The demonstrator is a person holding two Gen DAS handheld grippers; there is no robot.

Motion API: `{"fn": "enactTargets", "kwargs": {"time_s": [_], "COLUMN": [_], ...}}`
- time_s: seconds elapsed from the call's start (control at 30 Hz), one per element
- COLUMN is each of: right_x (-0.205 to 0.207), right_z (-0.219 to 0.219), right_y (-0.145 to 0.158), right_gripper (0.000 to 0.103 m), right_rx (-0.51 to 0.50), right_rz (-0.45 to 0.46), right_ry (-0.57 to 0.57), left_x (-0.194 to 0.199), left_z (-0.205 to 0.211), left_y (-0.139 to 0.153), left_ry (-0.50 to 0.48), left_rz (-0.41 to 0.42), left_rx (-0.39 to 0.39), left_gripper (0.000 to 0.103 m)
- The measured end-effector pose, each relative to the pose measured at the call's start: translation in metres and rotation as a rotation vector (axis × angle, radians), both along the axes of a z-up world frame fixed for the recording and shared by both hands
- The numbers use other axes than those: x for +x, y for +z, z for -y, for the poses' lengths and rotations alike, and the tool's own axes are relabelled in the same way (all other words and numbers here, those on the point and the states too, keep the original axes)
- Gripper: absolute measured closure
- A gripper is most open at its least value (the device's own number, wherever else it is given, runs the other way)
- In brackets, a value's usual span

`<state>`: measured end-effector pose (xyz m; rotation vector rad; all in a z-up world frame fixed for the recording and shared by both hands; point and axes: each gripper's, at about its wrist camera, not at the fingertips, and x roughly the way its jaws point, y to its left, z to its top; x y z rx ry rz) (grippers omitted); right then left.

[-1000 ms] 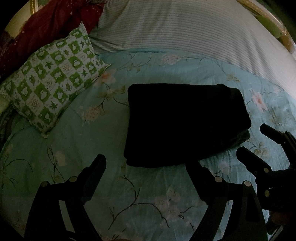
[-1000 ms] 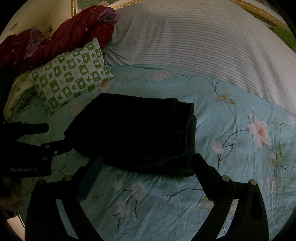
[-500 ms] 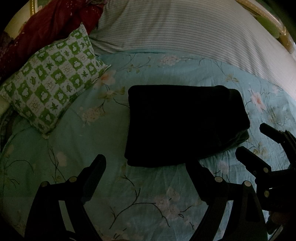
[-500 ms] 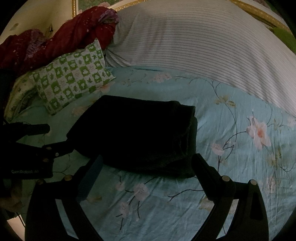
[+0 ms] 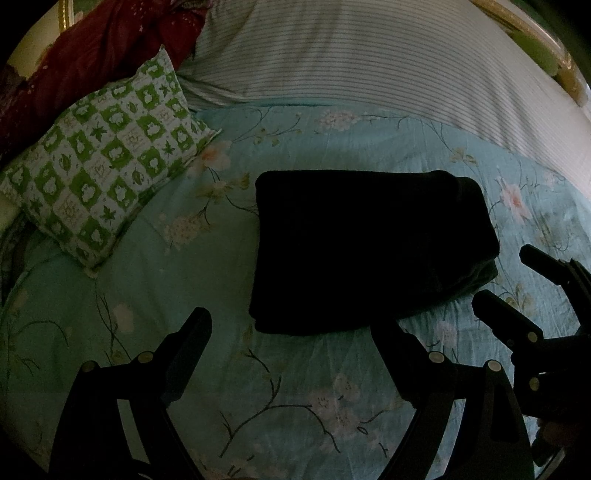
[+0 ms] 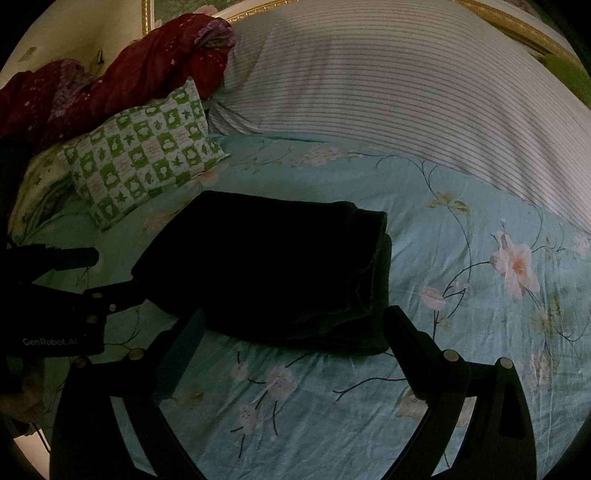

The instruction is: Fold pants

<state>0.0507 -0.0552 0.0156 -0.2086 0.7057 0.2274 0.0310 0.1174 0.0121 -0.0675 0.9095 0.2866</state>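
The black pants (image 5: 365,247) lie folded into a thick rectangle on the light blue floral bedsheet (image 5: 229,376); they also show in the right wrist view (image 6: 269,266). My left gripper (image 5: 291,325) is open and empty, just short of the pants' near edge. My right gripper (image 6: 291,317) is open and empty, its fingers straddling the near edge of the folded stack. The right gripper shows at the right edge of the left wrist view (image 5: 506,284), and the left gripper at the left edge of the right wrist view (image 6: 114,273).
A green and white checked pillow (image 5: 103,177) lies to the left of the pants. A striped white blanket (image 5: 369,55) covers the far side of the bed. A dark red quilt (image 6: 110,81) is bunched at the far left by a gold headboard edge (image 6: 517,29).
Both grippers have drifted slightly, the pants sitting a touch lower in both views. The pants lie as before and both grippers stay open.
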Motion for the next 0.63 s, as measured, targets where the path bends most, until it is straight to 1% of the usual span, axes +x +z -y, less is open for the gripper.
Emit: {"fn": "enactTargets", "kwargs": {"time_s": [0.13,0.33,0.47,0.63], "right_x": [0.001,0.007,0.011,0.014], "right_z": [0.001,0.001,0.002,0.007], "right_y": [0.001,0.01,0.014,0.014], "right_gripper": [0.006,0.006,0.006,0.006], "right_rx": [0.002,0.012,0.01,0.017], "right_rz": [-0.001,0.014,0.016,-0.002], "right_ry": [0.0,-0.004,-0.021,-0.037], "left_x": [0.001,0.007,0.014,0.016], "left_z": [-0.001,-0.003,-0.009,-0.009], "left_y": [0.002,0.007,0.012,0.014], "left_ry": [0.006,0.002,0.019,0.024], "left_rz": [0.008,0.013,0.012,0.007], "left_rx": [0.003,0.005,-0.002,-0.008], "left_gripper": [0.014,0.014,0.014,0.014]}}
